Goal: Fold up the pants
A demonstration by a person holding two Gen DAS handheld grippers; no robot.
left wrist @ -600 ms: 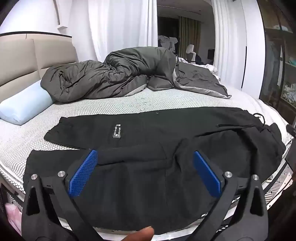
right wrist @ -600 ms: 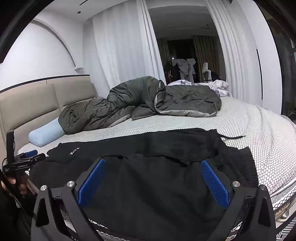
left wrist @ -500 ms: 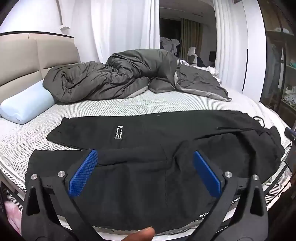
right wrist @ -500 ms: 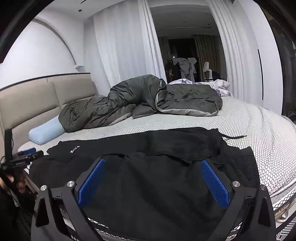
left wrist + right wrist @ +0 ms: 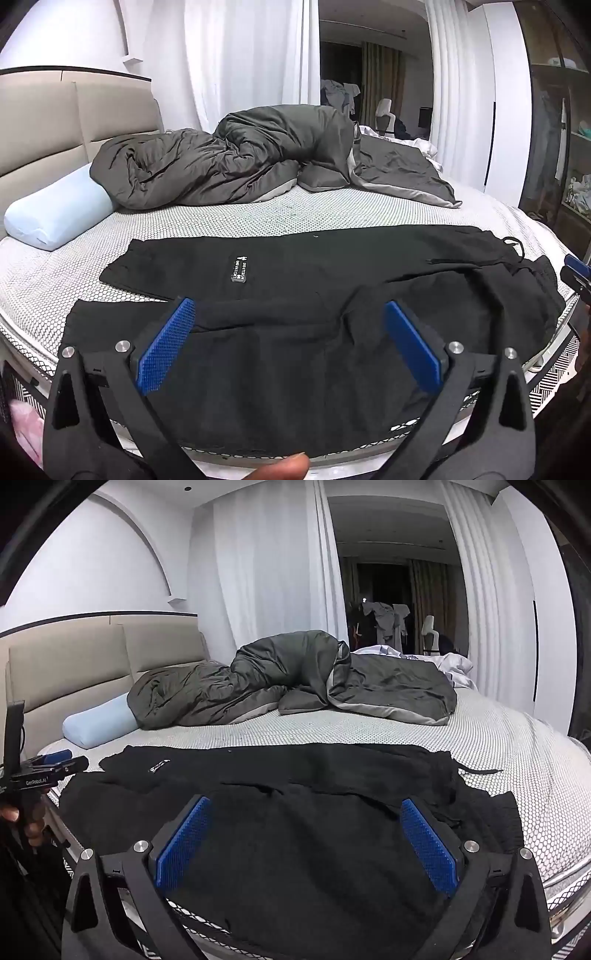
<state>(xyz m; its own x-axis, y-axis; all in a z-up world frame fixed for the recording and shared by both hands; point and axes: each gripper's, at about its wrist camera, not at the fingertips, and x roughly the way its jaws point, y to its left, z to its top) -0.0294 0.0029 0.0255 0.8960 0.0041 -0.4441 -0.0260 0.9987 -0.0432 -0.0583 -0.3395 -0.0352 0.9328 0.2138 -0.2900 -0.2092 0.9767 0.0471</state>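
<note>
Left gripper [image 5: 288, 343] has its jaws spread wide, nothing between the blue pads, and it hovers over the near leg of the black pants [image 5: 314, 295]. Right gripper [image 5: 306, 834] is the same: jaws wide apart, no cloth pinched, aimed a bit downward at the fabric.

The pants lie flat on the bed [image 5: 221, 218], along its near edge, w/ the long axis running left-right across both views. Leg cuffs are toward the left, near the light blue pillow [image 5: 55, 218]; waistband & drawstring are toward the right. The two legs are side by side, one farther and one closer, not yet folded.

So the left hand is nearer to the cuff end and the right hand nearer to the waist end. In my judgement the next move is a grip on the near leg edge, to bring it over the far leg. The near hem is black on dark, so its exact edge is prob. hard to tell.
</note>
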